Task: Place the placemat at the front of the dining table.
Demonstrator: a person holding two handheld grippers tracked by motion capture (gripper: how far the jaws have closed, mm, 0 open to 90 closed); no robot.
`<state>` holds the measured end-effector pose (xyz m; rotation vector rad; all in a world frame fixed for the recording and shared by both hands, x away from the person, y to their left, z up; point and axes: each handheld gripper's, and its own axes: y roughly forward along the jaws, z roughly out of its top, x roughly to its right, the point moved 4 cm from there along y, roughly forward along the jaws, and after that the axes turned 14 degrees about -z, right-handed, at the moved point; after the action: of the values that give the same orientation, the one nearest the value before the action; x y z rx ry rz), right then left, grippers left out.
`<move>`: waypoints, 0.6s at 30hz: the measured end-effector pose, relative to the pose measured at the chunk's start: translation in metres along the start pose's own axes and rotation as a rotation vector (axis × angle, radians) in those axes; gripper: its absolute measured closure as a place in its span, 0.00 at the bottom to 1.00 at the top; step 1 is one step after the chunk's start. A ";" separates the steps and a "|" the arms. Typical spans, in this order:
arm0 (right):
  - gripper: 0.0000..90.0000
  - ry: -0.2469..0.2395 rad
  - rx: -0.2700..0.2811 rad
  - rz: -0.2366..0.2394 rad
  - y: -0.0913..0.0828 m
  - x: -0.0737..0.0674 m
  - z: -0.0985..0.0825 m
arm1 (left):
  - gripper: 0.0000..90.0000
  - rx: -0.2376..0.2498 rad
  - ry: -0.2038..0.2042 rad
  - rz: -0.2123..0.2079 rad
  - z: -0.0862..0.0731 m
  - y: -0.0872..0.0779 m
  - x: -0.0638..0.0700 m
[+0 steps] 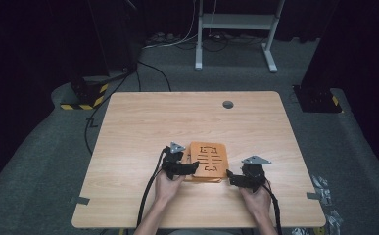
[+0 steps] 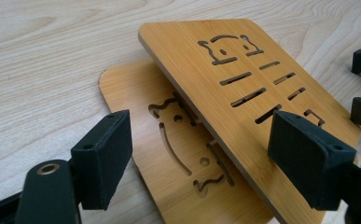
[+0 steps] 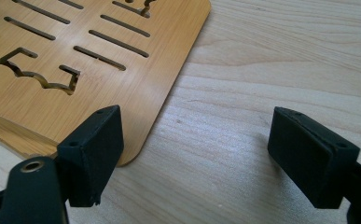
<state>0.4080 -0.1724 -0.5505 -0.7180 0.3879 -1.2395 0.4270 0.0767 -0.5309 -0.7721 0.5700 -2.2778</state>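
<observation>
Top bamboo board [image 2: 243, 84] hides much of the lower board [image 2: 145, 121].

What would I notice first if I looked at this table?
The orange-brown bamboo boards with cut-out slots and cat shapes, stacked near the front of the pale wooden table. In the left gripper view the top board sits tilted over the lower board. The black left gripper and right gripper flank the stack, jaws open.

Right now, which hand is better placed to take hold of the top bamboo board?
Left, probably. The left gripper has its open jaws either side of the top bamboo board; the right gripper sits open beside the boards' corner, over bare table.
</observation>
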 end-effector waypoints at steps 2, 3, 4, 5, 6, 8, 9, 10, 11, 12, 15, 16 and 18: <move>0.20 0.001 0.002 -0.002 0.000 0.000 0.000 | 0.25 -0.004 -0.002 -0.010 0.000 0.002 0.001; 0.20 0.000 0.000 0.000 0.000 0.000 0.000 | 0.25 -0.005 -0.004 -0.016 0.001 0.004 0.002; 0.20 0.002 0.004 -0.004 0.000 0.000 0.000 | 0.26 -0.008 -0.001 -0.014 0.001 0.005 0.003; 0.20 0.003 0.007 -0.005 0.001 0.000 0.000 | 0.26 -0.013 0.004 -0.017 0.001 0.006 0.004; 0.20 0.002 0.005 -0.004 0.000 0.000 0.000 | 0.26 -0.012 0.001 -0.018 0.002 0.007 0.005; 0.20 0.002 0.005 -0.005 0.001 0.000 0.000 | 0.27 -0.019 0.006 -0.028 0.002 0.009 0.006; 0.20 0.002 0.005 -0.005 0.000 0.000 0.000 | 0.27 -0.022 0.008 -0.030 0.003 0.010 0.007; 0.20 0.003 0.006 -0.005 0.001 0.000 0.000 | 0.27 -0.025 0.011 -0.034 0.003 0.012 0.009; 0.20 0.003 0.005 -0.005 0.001 0.000 0.000 | 0.27 -0.026 0.009 -0.035 0.003 0.013 0.010; 0.20 0.003 0.005 -0.005 0.001 0.000 0.000 | 0.27 -0.028 0.012 -0.036 0.004 0.014 0.011; 0.20 0.002 0.006 -0.005 0.001 0.000 0.000 | 0.29 -0.034 0.018 -0.046 0.005 0.017 0.014; 0.20 0.003 0.005 -0.007 0.001 0.000 0.000 | 0.29 -0.036 0.024 -0.045 0.005 0.018 0.015; 0.20 0.004 0.005 -0.006 0.001 0.000 0.000 | 0.29 -0.041 0.026 -0.036 0.006 0.019 0.016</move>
<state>0.4084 -0.1720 -0.5508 -0.7132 0.3859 -1.2468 0.4297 0.0508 -0.5315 -0.7796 0.6216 -2.3181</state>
